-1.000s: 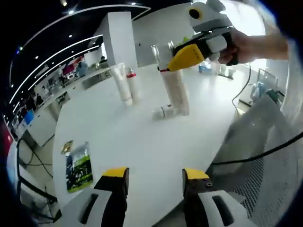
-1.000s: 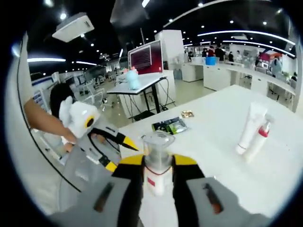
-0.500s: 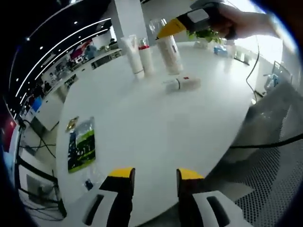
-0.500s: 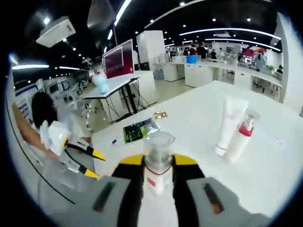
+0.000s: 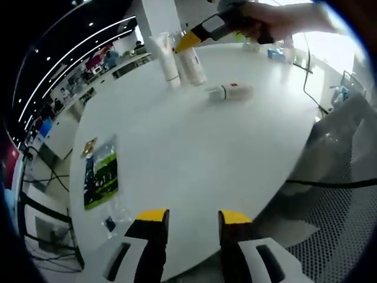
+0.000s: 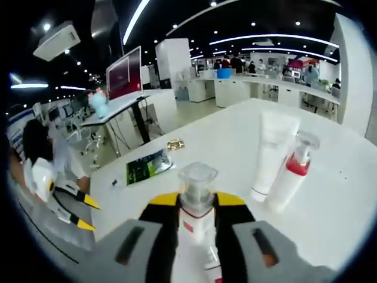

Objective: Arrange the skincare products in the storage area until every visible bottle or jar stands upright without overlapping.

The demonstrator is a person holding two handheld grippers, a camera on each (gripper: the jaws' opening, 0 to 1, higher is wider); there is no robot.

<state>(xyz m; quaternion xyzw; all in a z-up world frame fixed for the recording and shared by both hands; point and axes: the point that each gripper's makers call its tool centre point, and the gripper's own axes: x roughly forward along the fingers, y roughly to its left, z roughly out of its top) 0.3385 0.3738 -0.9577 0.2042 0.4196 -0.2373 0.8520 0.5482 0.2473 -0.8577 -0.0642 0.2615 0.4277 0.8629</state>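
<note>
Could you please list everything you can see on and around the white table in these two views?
Round white table: one, bearing everything below.
White squeeze tube: one, upright, far side.
White pump bottle with red collar: one, upright beside the tube.
White clear-capped pump bottle: one, upright between the right gripper's jaws.
Small white bottle: one, lying down.
Green-and-black sachet: one, flat near the table edge.
Small gold packet: one, beside the sachet.
Left gripper: yellow-tipped, open, holding nothing.
Right gripper: yellow-tipped, shut on the pump bottle.

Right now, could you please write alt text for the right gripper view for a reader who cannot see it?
The right claw grips a white pump bottle by its neck above a white table. Ahead to the right stand a white tube and a red-collared pump bottle; a green packet lies further back, and the left claw shows at far left.
</note>
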